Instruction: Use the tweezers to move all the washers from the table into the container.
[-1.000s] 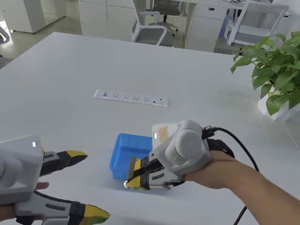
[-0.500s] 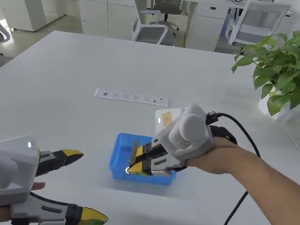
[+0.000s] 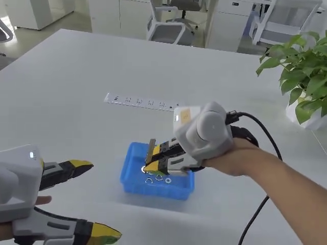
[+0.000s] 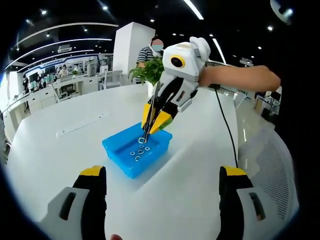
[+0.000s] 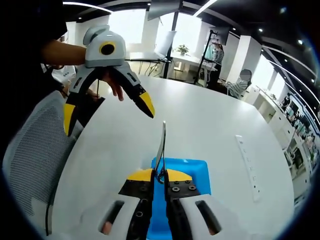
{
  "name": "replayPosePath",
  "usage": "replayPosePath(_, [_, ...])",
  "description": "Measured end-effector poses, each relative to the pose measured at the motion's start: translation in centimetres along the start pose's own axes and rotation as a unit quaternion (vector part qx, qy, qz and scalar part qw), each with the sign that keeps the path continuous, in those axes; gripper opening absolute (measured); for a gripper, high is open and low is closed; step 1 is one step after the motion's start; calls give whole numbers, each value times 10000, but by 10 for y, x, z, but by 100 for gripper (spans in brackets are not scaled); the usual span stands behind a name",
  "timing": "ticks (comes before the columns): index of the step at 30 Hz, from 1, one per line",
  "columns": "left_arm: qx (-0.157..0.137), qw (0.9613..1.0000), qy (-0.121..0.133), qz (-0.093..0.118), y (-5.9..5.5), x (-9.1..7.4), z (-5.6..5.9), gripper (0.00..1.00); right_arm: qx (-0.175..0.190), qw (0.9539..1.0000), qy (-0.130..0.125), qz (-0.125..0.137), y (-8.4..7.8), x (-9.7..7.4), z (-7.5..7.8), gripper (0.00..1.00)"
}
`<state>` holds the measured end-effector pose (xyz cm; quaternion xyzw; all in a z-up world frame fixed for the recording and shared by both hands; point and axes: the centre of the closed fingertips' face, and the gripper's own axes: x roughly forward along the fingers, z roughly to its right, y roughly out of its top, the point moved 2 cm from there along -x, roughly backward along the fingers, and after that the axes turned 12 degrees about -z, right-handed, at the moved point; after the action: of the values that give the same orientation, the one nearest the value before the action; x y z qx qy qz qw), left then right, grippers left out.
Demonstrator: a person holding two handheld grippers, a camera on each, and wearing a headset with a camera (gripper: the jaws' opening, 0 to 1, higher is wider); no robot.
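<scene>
Several washers lie in the blue container on the white table, beneath the tweezers clamped in the right gripper's closed jaws. The left gripper hangs nearby, jaws spread and empty; the power strip's markings are too small to read.

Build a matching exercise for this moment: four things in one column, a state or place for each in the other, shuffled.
1. left tongs
2. right tongs
3. washers
4. power strip

A. lying in the blue container
B. open, holding nothing
C. shut on the tweezers
D. flat on the table, beyond the container

Pairs: 1-B, 2-C, 3-A, 4-D.
</scene>
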<state>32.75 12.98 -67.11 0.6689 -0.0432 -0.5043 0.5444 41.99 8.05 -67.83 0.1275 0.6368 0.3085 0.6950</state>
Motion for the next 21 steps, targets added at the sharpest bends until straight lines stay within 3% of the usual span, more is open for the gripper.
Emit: replayPosePath(21, [-227,9997,76,19,-1,1,-8,99,-32,9999,-51,-97,-13,37,21,8])
